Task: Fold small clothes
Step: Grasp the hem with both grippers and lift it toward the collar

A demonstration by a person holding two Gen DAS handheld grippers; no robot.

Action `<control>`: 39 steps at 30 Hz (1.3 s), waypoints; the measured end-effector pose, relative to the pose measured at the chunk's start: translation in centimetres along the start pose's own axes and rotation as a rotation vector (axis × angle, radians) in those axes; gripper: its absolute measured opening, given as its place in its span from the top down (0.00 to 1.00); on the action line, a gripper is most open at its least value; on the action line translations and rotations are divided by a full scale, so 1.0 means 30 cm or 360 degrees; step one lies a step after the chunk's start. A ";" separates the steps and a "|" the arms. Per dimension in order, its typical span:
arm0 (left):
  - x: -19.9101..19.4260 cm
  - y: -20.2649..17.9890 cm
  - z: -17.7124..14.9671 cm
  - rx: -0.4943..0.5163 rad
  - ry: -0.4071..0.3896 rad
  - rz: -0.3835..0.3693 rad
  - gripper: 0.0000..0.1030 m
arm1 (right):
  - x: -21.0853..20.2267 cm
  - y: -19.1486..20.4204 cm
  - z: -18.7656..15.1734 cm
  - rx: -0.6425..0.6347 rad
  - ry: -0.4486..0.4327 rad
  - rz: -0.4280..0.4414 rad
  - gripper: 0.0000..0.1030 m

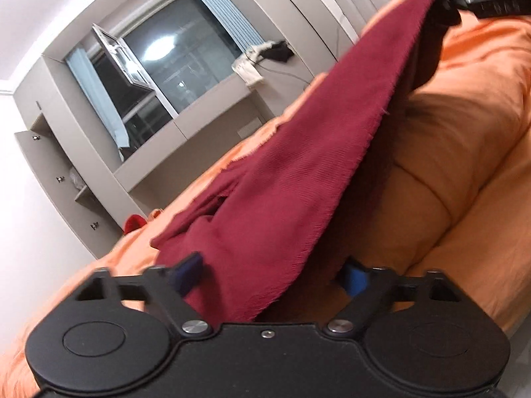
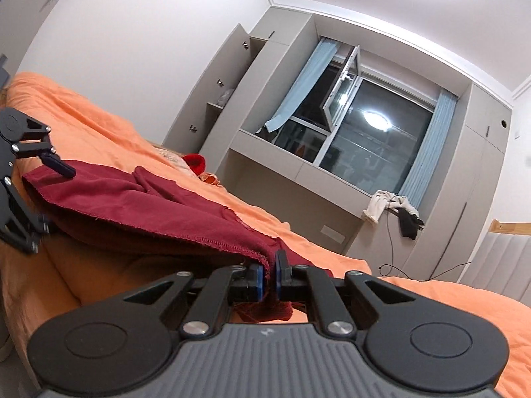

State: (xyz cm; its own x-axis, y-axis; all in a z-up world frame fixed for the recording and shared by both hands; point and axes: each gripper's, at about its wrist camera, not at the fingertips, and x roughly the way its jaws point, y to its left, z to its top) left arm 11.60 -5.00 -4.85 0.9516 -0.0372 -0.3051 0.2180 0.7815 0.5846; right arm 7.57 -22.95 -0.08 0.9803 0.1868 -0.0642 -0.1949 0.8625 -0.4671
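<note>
Two tongs share one dark red garment above an orange bed cover. The right tongs are pinched tight on a frayed hem corner of the cloth, their blue pads pressed to the fabric with a small bunch hanging below. The left tongs stand wide apart in their own camera, with the cloth's edge running between the two blue pads; whether either pad actually touches the fabric is hard to say, since that near part is blurred. From the right wrist camera the left tongs sit at the garment's far end, spread open around its edge. Between the two, the garment hangs lifted in a taut sheet, its far portion lying rumpled on the bed cover. Behind the bed is a window with pale blue curtains, grey cabinets beside it, and a small red item on the bed
</note>
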 end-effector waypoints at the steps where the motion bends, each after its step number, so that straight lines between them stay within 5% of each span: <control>1: -0.012 0.003 -0.005 0.0002 -0.0013 0.0024 0.37 | 0.001 -0.001 -0.001 0.0005 -0.0002 -0.0007 0.93; 5: -0.028 0.023 -0.045 0.0026 0.0020 0.0173 0.67 | -0.008 0.007 0.005 -0.0003 -0.0031 -0.0026 0.93; 13: -0.015 0.156 -0.070 -0.0223 0.0168 0.0351 0.63 | -0.015 0.011 0.017 0.0020 -0.0056 -0.0065 0.93; 15: -0.022 0.179 -0.067 -0.0254 0.0170 0.0363 0.77 | -0.021 0.019 0.012 0.0006 -0.0052 -0.0085 0.93; 16: -0.027 0.190 -0.068 -0.0264 0.0168 0.0375 0.94 | -0.025 0.025 0.013 -0.0002 -0.0048 -0.0091 0.93; 27: -0.249 0.340 0.022 -0.0531 -0.0216 0.0435 0.95 | -0.171 0.040 0.054 -0.0074 -0.0069 -0.0183 0.95; 35: -0.570 0.402 0.080 -0.0629 -0.0360 0.0217 0.95 | -0.457 -0.017 0.142 -0.0039 -0.0215 -0.0196 0.95; 39: -0.671 0.435 0.118 -0.0680 -0.0418 0.0139 0.95 | -0.463 -0.064 0.185 0.0020 -0.0258 -0.0178 0.95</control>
State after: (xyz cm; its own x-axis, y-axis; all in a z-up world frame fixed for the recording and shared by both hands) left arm -3.95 3.74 11.57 0.9966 -0.0732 -0.0372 0.0796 0.9716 0.2229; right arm -5.84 -24.59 6.60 0.9781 0.1620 0.1310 -0.0865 0.8879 -0.4519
